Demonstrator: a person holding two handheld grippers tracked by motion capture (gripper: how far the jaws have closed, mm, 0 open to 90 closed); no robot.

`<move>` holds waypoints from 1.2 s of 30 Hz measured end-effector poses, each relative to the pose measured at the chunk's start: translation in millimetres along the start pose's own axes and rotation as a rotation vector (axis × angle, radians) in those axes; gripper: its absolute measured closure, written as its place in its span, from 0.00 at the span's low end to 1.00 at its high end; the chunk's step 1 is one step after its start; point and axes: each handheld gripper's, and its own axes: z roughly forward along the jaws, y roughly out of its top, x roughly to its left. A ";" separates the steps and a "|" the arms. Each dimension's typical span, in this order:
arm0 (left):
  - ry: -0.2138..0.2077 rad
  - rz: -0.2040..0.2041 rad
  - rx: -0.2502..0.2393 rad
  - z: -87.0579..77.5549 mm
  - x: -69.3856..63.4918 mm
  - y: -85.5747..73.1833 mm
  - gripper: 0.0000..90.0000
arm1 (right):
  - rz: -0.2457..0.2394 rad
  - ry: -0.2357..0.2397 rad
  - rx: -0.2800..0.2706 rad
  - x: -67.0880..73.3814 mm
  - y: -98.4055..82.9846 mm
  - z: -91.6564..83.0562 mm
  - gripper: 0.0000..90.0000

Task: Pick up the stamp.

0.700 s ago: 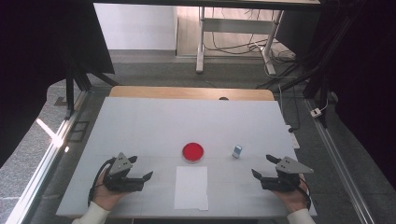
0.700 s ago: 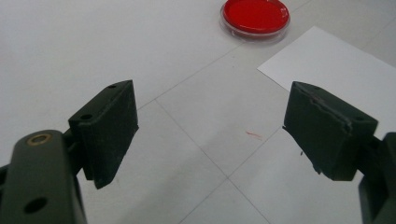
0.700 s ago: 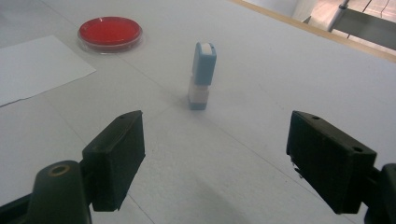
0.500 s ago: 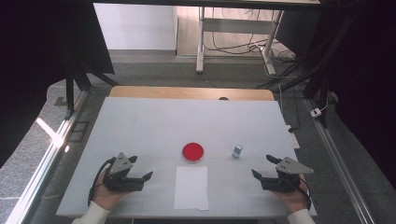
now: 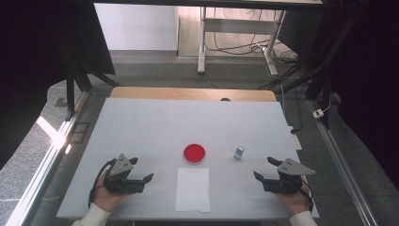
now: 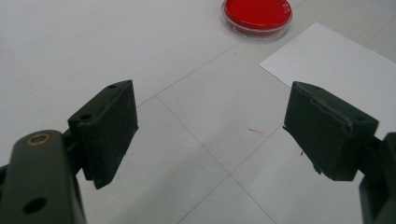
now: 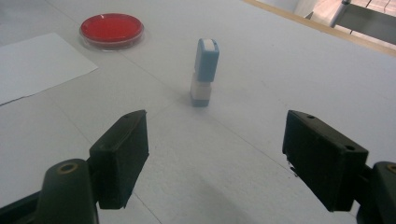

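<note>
A round red dish (image 5: 194, 153) sits near the table's middle, with a white paper sheet (image 5: 193, 189) lying just in front of it. To its right a small blue and white stamp-like block (image 5: 239, 152) stands upright. My left gripper (image 5: 140, 169) rests at the front left, open and empty, pointing towards the paper. In the left gripper view the red dish (image 6: 257, 12) and the paper (image 6: 336, 65) lie ahead of the jaws. My right gripper (image 5: 264, 168) rests at the front right, open and empty. The block (image 7: 204, 72) stands ahead of its jaws, with the dish (image 7: 111, 29) farther left.
The white table top (image 5: 155, 127) has a wooden strip (image 5: 193, 93) along its far edge. Beyond it stand a desk frame with cables (image 5: 235, 28) on the floor. Dark curtains hang at both sides. A rail (image 5: 42, 165) runs along the table's left.
</note>
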 end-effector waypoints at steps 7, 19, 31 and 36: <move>-0.006 0.001 0.000 1.8 1.1 0.7 0.19 | 0.000 0.001 0.000 0.7 3.5 -1.0 0.26; -0.013 0.001 0.008 5.0 3.1 1.5 0.19 | 0.008 -0.008 -0.012 -0.3 21.2 -2.3 0.28; -0.009 0.004 0.020 7.5 3.1 0.8 0.19 | -0.007 -0.007 -0.003 -5.9 39.8 5.4 0.29; -0.007 0.006 0.022 7.9 3.2 0.9 0.19 | 0.000 0.004 -0.001 -8.9 44.2 7.0 0.29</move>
